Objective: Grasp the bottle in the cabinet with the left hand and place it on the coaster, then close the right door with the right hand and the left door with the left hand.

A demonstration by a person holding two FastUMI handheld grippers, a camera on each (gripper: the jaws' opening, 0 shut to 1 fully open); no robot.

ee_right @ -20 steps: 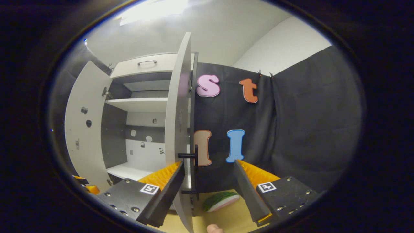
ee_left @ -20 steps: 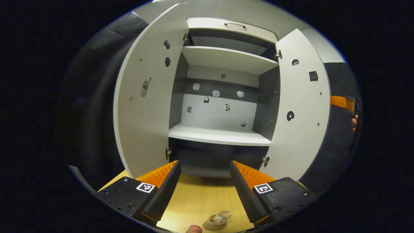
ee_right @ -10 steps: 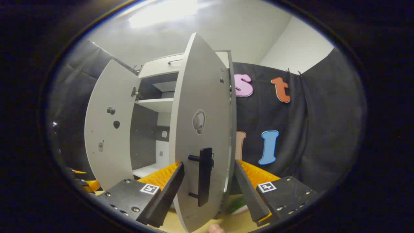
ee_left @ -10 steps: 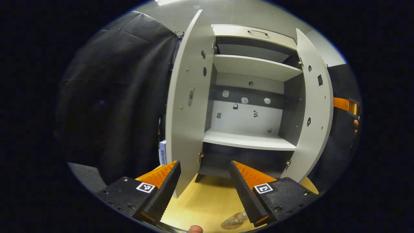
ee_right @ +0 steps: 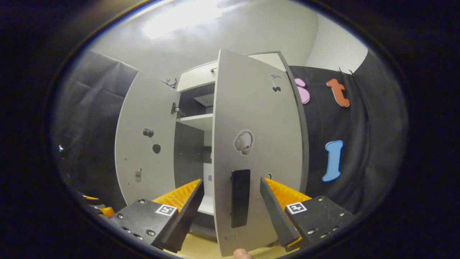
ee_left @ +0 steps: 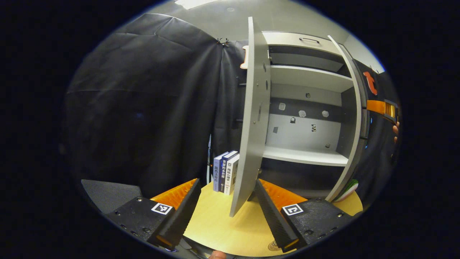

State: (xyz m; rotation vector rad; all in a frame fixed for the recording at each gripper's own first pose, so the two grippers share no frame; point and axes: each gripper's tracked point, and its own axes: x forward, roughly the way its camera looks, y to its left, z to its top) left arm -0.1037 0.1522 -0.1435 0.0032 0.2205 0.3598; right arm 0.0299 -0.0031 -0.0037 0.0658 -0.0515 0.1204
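- Now we see the cabinet [ee_left: 305, 108] with both doors ajar; its lit middle shelf [ee_left: 303, 156] and the one above carry nothing we can make out, only small stickers on the back wall.
- We hold the left gripper [ee_left: 227, 196] with fingers spread apart, gripping nothing; the left door [ee_left: 253, 118] stands edge-on just ahead of them, a flat, smooth grey panel, tall and upright.
- We hold the right gripper [ee_right: 231, 196] with fingers likewise apart and gripping nothing, facing the right door [ee_right: 257, 144], whose outer face shows a black, upright bar handle [ee_right: 240, 198] between the fingers.
- We see the coaster [ee_left: 274, 246], a round edge on the pale wooden table [ee_left: 222, 223] beside the left gripper's right finger; the bottle we cannot make out.
- Three books [ee_left: 225, 172] stand upright left of the left door.
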